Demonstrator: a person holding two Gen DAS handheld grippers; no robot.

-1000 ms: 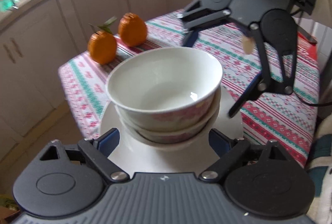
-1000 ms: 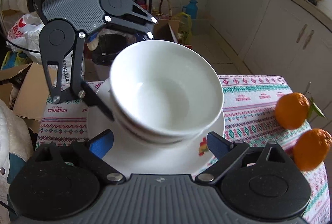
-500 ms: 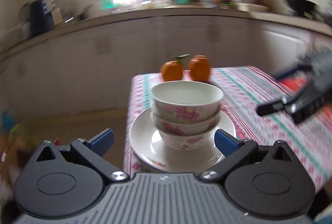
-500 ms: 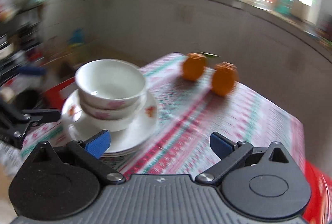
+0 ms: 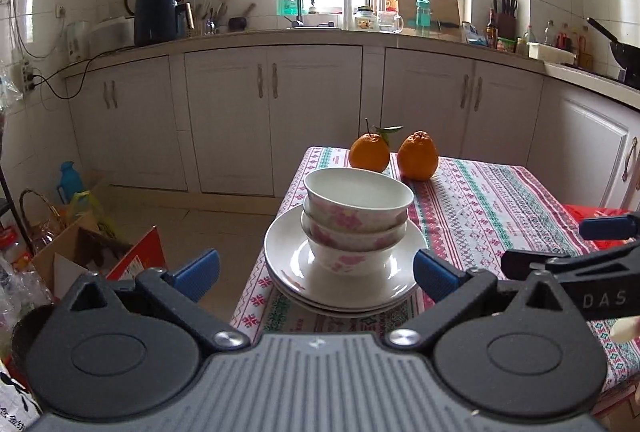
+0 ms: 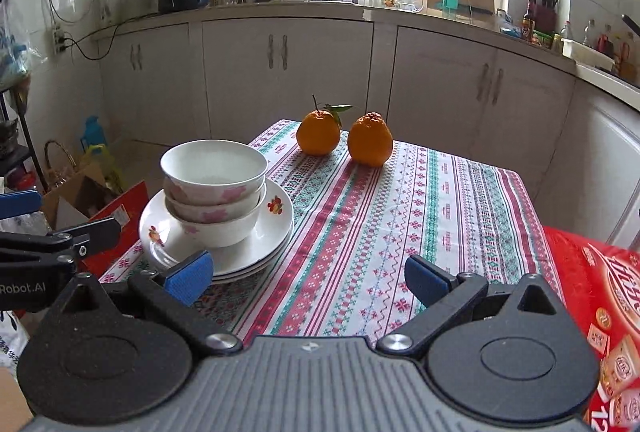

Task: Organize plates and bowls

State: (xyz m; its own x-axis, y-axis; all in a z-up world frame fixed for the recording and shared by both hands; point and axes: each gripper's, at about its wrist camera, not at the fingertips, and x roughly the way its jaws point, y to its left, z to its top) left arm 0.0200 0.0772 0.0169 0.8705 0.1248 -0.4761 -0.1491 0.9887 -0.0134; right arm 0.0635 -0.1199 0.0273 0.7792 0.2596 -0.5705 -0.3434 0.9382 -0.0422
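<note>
Both of my grippers have pulled back from the stack since the earlier frames, when they hung close over the bowls from opposite sides; now each looks at the crockery from the near edge of the counter [image 6: 420,200]. Their fingers have just been opening and now stand wide apart with nothing between the blue pads.

From my left gripper [image 5: 316,274], the three stacked bowls [image 5: 356,220], white with pink flowers, sit nested upright at 12 o'clock, on a pile of white plates [image 5: 288,264] near the counter's left edge. My right gripper's black fingers [image 5: 560,264] reach in at 3 o'clock, clear of the plates.

From my right gripper [image 6: 308,274], the same bowls [image 6: 214,188] and plates [image 6: 272,232] lie at about 10 o'clock, and my left gripper [image 6: 60,240] shows at 9 o'clock beside them, not touching. Two oranges [image 6: 344,136] stand just beside each other at 12 o'clock, on the far end of the striped cloth, well apart from the plates. A red package [image 6: 600,292] lies at 4 o'clock.
</note>
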